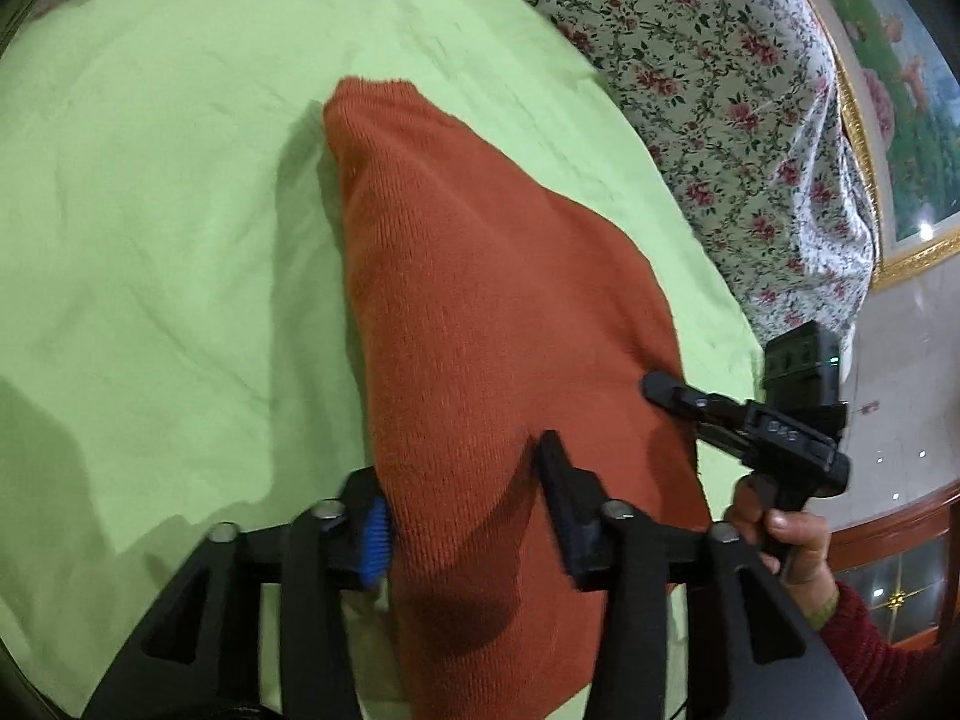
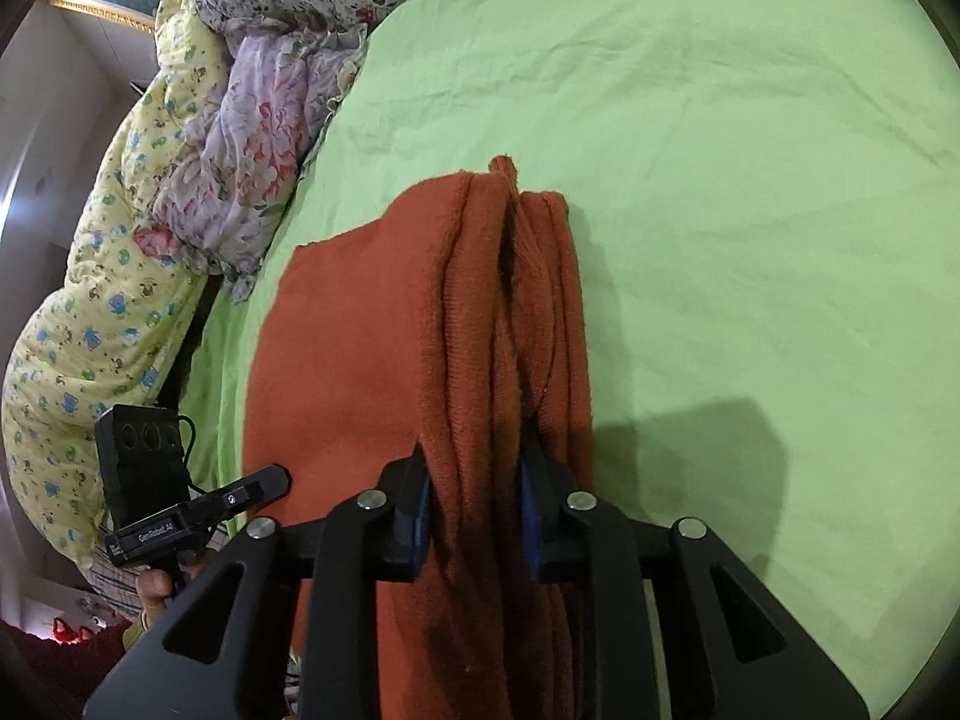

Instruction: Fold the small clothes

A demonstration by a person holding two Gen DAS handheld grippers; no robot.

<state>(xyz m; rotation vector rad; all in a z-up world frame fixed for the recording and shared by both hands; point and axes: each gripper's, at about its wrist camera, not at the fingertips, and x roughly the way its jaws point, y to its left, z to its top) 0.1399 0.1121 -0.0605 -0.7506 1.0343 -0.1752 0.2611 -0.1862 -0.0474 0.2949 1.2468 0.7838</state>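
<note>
A rust-orange knit garment (image 1: 480, 312) lies folded over on the green bedsheet (image 1: 150, 240). My left gripper (image 1: 462, 492) has the garment's near fold between its two fingers, which stand fairly wide apart around the bulk. The right gripper (image 1: 666, 390) shows in the left wrist view at the garment's right edge. In the right wrist view my right gripper (image 2: 477, 492) is shut on the bunched, layered edge of the garment (image 2: 360, 348). The left gripper (image 2: 264, 483) shows there at the garment's left side.
Floral bedding (image 1: 720, 90) is heaped along the bed's far side. A yellow printed quilt (image 2: 102, 300) and a pink floral cloth (image 2: 240, 138) lie at the bed's edge. The sheet (image 2: 750, 180) stretches to the right of the garment.
</note>
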